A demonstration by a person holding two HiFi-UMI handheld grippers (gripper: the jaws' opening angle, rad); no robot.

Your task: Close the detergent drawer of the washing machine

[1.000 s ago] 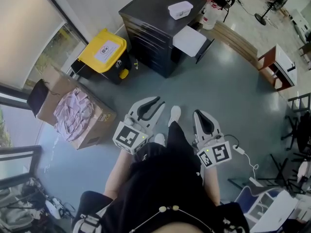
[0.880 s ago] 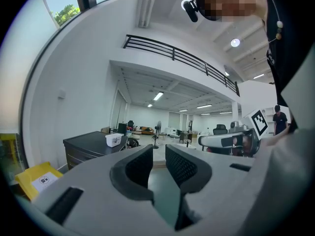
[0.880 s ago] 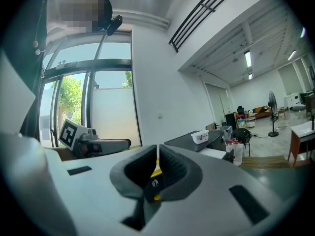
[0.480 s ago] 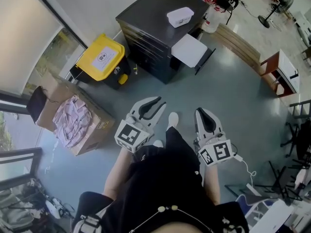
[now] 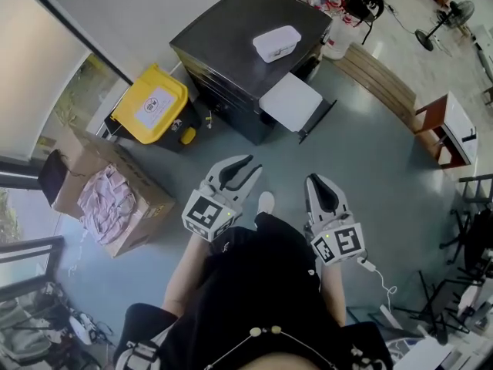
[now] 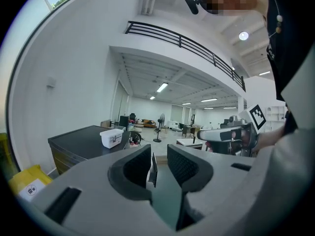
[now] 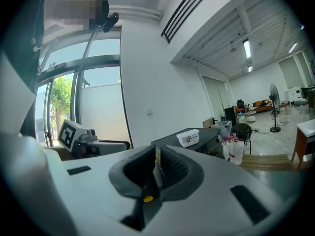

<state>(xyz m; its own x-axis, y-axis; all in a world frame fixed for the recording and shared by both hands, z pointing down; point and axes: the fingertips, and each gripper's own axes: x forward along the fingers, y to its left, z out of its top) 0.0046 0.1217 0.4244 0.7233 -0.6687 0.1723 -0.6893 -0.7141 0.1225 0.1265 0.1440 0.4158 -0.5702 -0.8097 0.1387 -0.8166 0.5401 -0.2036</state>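
The dark washing machine (image 5: 231, 33) stands ahead on the grey floor, with a white tub (image 5: 276, 43) on its top. Its white drawer (image 5: 291, 102) juts out at the front right. Both grippers are held at waist height, well short of the machine. My left gripper (image 5: 237, 168) has its jaws apart with nothing between them, and they have just been opening. My right gripper (image 5: 320, 185) shows only a thin slit between its pads, nothing in it, also just opening. The left gripper view shows the jaws (image 6: 158, 154) level, the machine (image 6: 81, 141) beyond.
A yellow-lidded bin (image 5: 150, 102) stands left of the machine. A cardboard box of cloth (image 5: 108, 199) sits at my left. Wooden steps (image 5: 381, 75), a brown side table (image 5: 447, 129) and a fan (image 5: 447, 14) lie to the right. A white cable (image 5: 377, 272) trails by my right foot.
Both grippers and I have moved forward across the floor. The machine and its drawer have slid left and down in the head view. The left jaws stand a little wider.
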